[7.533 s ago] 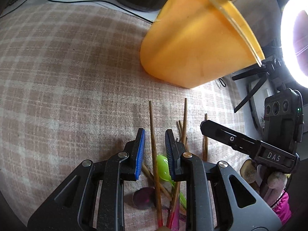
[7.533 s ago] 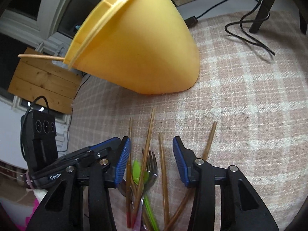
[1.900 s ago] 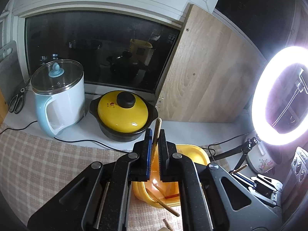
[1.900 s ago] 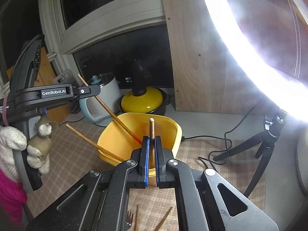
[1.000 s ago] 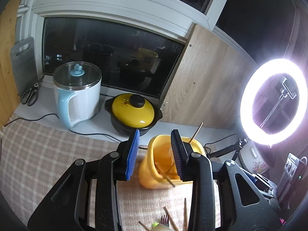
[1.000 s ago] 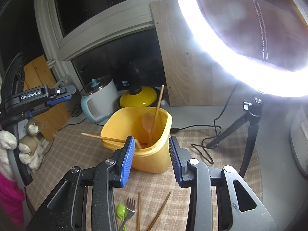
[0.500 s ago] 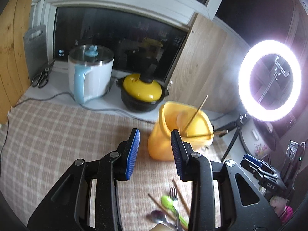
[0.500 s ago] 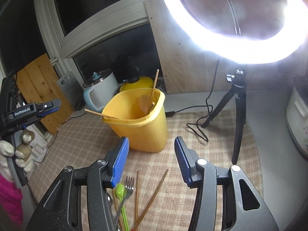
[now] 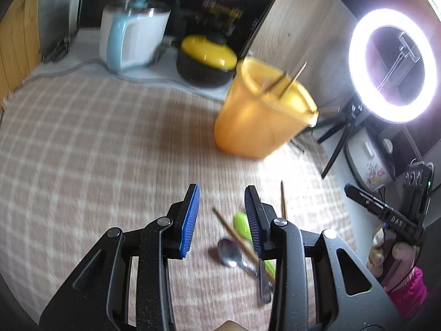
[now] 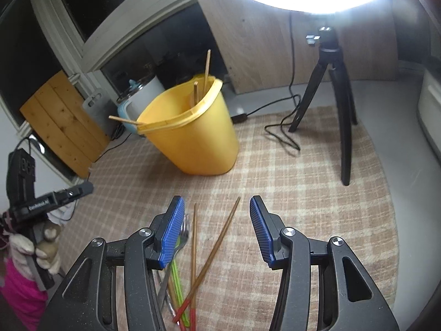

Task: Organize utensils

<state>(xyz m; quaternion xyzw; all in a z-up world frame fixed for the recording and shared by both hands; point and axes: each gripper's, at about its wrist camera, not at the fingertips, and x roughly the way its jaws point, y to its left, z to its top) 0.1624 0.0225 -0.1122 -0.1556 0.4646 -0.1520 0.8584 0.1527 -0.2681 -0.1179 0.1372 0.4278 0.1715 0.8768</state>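
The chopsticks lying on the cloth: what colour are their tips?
Red, on the wooden chopsticks; shows best in the right wrist view.

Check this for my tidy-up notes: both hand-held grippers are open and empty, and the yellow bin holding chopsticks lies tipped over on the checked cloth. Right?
Not quite: the yellow bin stands upright on the checked cloth, as the right wrist view shows. The rest holds.

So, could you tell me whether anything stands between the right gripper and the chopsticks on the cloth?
Nothing visible does. The right gripper is open and empty, and the two chopsticks lie bare on the cloth between and below its fingers. A fork lies beside them, under the left finger, not over them.
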